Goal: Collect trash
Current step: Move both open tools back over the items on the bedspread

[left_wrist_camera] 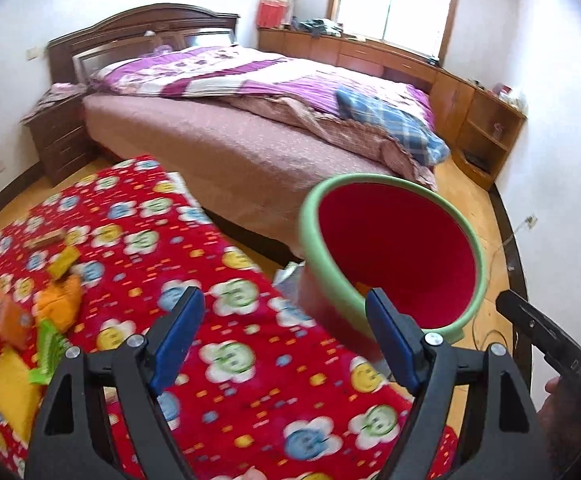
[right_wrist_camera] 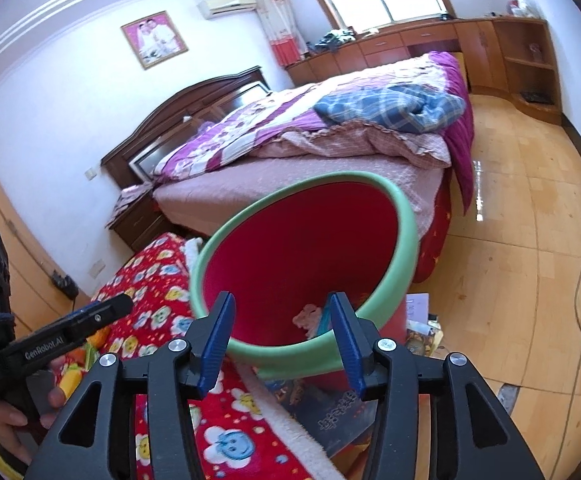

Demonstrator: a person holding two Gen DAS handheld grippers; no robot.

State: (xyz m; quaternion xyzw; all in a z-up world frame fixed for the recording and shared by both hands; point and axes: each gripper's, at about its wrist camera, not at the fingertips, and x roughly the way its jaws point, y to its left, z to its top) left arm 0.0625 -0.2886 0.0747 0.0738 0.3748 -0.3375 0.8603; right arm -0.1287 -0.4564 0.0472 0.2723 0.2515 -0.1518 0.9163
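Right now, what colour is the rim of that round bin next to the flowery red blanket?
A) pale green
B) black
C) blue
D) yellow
A: the bin has a pale green rim circling its red inside, seen the same way in the left wrist view, beside the red flowered blanket.

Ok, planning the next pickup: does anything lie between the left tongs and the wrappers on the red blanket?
Nothing visible does. The left tongs are open and empty over bare blanket; the wrappers lie off to their left, uncovered. The bin stands on the other side.
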